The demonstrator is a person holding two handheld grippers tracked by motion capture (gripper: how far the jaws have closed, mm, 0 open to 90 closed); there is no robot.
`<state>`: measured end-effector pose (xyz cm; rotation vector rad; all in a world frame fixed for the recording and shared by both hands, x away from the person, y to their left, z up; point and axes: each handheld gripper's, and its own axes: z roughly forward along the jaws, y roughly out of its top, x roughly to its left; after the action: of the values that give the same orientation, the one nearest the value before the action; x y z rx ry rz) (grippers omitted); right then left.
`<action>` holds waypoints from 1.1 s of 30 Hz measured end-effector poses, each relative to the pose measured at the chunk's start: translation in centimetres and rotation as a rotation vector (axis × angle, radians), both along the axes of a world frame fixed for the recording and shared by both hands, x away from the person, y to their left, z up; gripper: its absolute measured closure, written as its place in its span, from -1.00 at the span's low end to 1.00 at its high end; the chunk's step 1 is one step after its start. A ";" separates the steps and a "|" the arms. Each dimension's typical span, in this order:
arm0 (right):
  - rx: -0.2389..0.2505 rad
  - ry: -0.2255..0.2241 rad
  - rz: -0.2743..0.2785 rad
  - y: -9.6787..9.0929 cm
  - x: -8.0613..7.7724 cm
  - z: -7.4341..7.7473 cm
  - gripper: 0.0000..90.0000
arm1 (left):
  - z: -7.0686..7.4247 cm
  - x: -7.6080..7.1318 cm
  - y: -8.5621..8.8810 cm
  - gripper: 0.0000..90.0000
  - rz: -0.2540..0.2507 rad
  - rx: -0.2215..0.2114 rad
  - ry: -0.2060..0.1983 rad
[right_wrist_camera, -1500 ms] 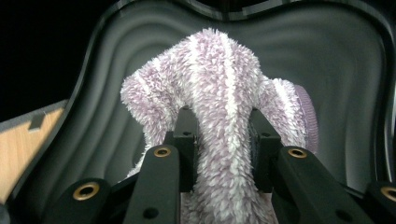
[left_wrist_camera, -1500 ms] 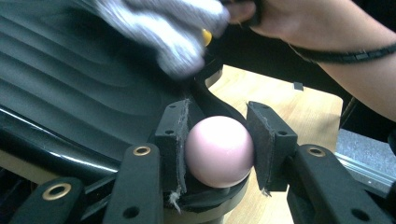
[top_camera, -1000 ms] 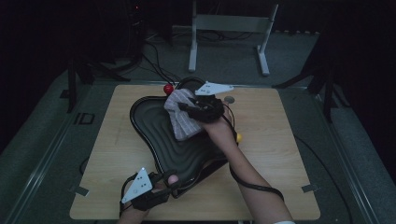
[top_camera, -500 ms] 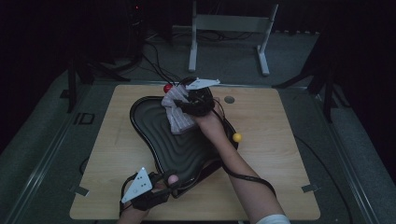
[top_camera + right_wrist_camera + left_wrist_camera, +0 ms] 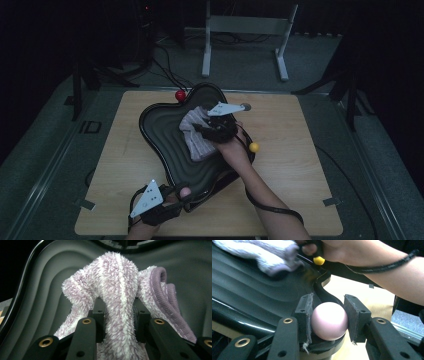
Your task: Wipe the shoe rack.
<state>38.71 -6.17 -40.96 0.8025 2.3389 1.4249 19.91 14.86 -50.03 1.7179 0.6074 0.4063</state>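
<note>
A black wavy tray (image 5: pixel 160 135) lies on the wooden table (image 5: pixel 300 180). My right gripper (image 5: pixel 212 131) is shut on a fluffy lilac-and-white cloth (image 5: pixel 194 135) that rests bunched on the tray's ribbed floor. In the right gripper view the cloth (image 5: pixel 120 277) rises between the pads of that gripper (image 5: pixel 118 315) over the tray (image 5: pixel 50 270). At the tray's near corner, my left gripper (image 5: pixel 179 196) is shut on a pink ball (image 5: pixel 185 191). The left gripper view shows the pink ball (image 5: pixel 329 321) squeezed between both pads of that gripper (image 5: pixel 328 315).
A red ball (image 5: pixel 180 95) sits at the tray's far rim and a yellow ball (image 5: pixel 254 147) at its right rim, beside the right hand. A white metal stand (image 5: pixel 245 30) and cables lie on the dark floor beyond the table.
My right gripper, still holding the cloth, has come down from the tray's far part onto its middle, nearer to me. The left gripper and pink ball have not moved.
</note>
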 end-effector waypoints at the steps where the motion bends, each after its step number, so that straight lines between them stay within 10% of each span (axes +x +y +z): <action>1: 0.002 0.000 0.005 -0.3 -0.4 -0.3 0.56 | 0.0 0.0 0.0 0.34 0.000 -0.001 0.000; 33: -0.026 0.035 0.052 -4.7 -6.9 -4.2 0.56 | 0.0 0.0 -0.1 0.34 0.005 -0.001 0.004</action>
<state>31.77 -10.92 -45.17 0.7709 2.4156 1.4091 19.86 14.81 -50.02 1.7167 0.6146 0.4055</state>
